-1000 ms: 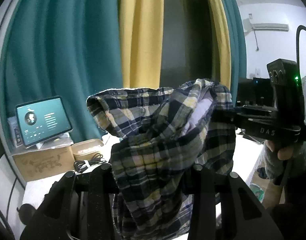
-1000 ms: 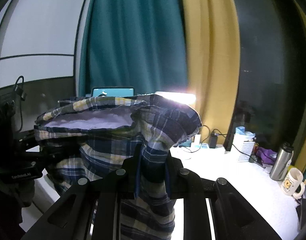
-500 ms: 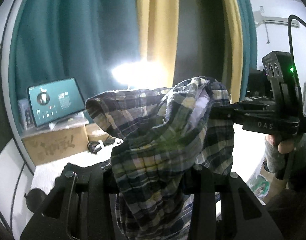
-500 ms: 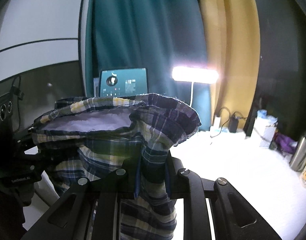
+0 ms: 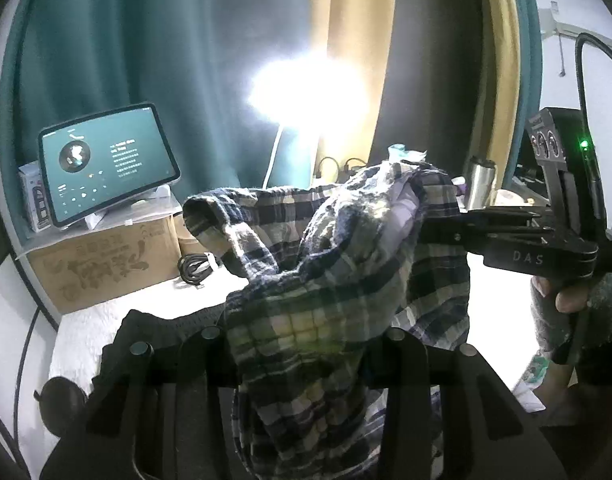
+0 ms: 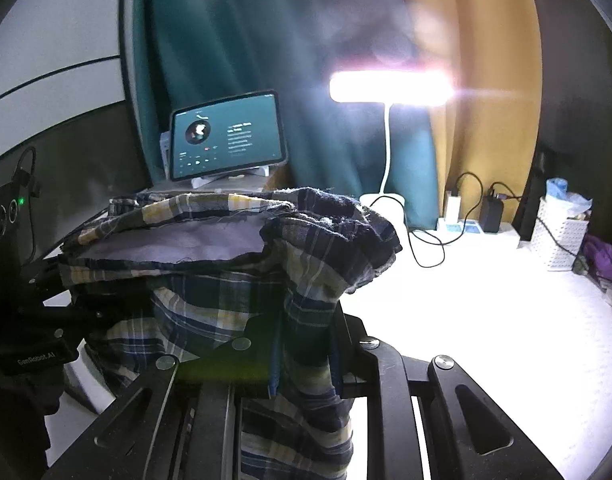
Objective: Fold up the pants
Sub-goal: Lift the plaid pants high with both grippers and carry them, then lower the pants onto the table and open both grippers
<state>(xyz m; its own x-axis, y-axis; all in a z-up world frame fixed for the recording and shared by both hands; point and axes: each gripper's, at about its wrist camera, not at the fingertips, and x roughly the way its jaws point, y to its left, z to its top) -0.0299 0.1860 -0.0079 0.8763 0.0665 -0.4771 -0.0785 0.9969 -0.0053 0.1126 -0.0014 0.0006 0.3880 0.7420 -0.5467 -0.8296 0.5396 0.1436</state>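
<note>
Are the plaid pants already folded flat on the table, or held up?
Held up: the plaid pants hang bunched from the left gripper and right gripper, above the white table.

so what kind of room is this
Probably a bedroom or home room: teal and yellow curtains, a white desk lamp, and a tablet propped on a cardboard box beside a white surface.

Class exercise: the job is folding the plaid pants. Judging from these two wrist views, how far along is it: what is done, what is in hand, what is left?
Done: the plaid pants are picked up, one edge pinched in each hand-held gripper, left and right.
In hand: the cloth hangs bunched between them above the white table.
Left: no neat fold shows; the pants need laying flat, folding and smoothing.
</note>
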